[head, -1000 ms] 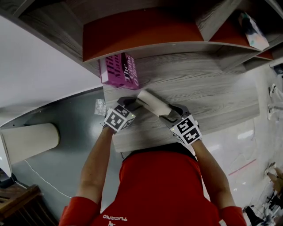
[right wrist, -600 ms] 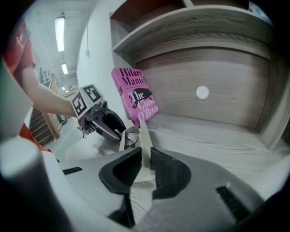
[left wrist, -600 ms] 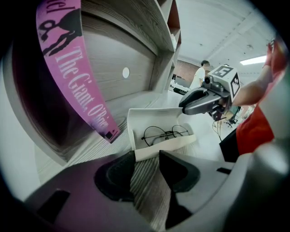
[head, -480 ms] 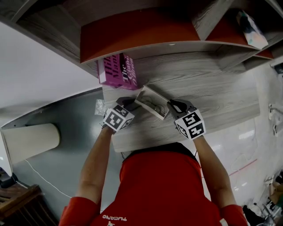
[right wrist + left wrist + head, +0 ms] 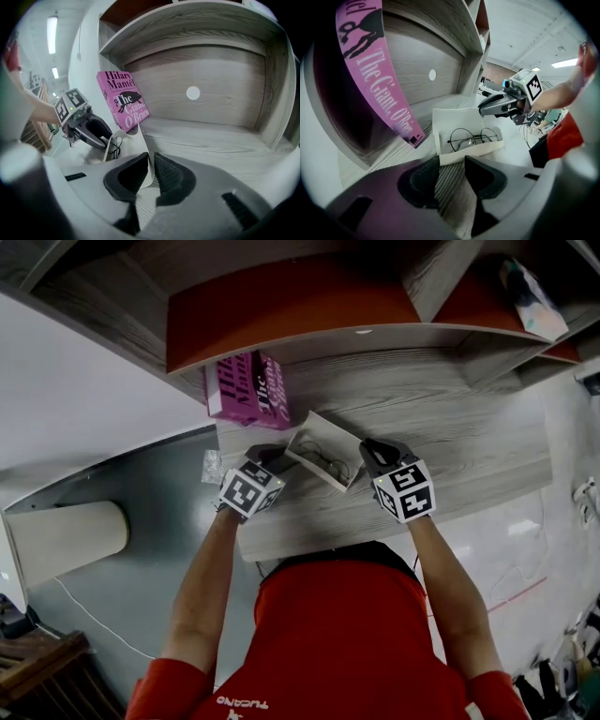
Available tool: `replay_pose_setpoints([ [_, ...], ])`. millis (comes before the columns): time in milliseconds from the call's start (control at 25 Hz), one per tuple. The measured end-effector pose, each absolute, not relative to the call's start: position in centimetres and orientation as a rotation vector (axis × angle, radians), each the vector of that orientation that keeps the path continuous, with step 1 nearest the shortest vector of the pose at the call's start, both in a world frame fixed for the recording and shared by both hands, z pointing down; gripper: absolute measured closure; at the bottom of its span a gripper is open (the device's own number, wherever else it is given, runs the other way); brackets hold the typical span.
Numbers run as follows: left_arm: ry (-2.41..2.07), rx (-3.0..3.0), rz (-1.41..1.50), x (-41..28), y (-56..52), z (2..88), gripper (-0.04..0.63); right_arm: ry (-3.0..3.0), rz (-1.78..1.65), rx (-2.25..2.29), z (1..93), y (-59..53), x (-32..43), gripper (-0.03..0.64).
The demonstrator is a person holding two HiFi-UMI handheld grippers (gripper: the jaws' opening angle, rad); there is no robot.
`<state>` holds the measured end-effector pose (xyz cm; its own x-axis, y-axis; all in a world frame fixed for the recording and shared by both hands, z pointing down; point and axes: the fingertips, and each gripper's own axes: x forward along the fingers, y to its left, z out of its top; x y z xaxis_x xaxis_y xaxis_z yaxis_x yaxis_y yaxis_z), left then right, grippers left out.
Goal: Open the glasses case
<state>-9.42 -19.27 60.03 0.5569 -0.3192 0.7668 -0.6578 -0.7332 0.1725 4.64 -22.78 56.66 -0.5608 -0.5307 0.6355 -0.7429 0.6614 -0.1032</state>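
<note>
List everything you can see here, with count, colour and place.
glasses case: one, white, open on desk
lid: one, white, raised at the back
glasses: one pair, thin dark frame, inside case
book: one, pink, standing left of case
packet: one, clear, grey floor left of desk
cylinder: one, cream, floor far left
desk: one, grey woodgrain, under shelves
left hand-held gripper: one, grey, jaws apart at case's left end
right hand-held gripper: one, grey, jaws closing, lid pinched between them
arms: two, bare, red sleeves

shelf (image 5: pixel 450 423): grey wood | on it: glasses case (image 5: pixel 319 439), pink book (image 5: pixel 248 390)
</note>
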Motion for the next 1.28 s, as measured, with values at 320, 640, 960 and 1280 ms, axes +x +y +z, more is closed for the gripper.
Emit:
replay_pose_setpoints([
  [320,-0.802,2.344,1.029,-9.4,-19.3,60.0,0.428,-2.317,0.479,0.973,56.5,-22.6,4.5,0.571],
  [640,-0.831,2.346,1.023,-9.7,-19.4,59.6,0.428,-2.339,0.488,0.960,56.1,-22.4,4.4,0.541],
  [960,-0.865,2.358,0.969,-9.9,-19.4,58.4,0.428,-2.430,0.481,0.929,54.2,-22.0,3.7,0.509],
  [1280,-0.952,2.414,0.797,-9.5,-19.7,54.2,0.428,-2.547,0.447,0.925,50.9,-21.6,2.8,0.497],
])
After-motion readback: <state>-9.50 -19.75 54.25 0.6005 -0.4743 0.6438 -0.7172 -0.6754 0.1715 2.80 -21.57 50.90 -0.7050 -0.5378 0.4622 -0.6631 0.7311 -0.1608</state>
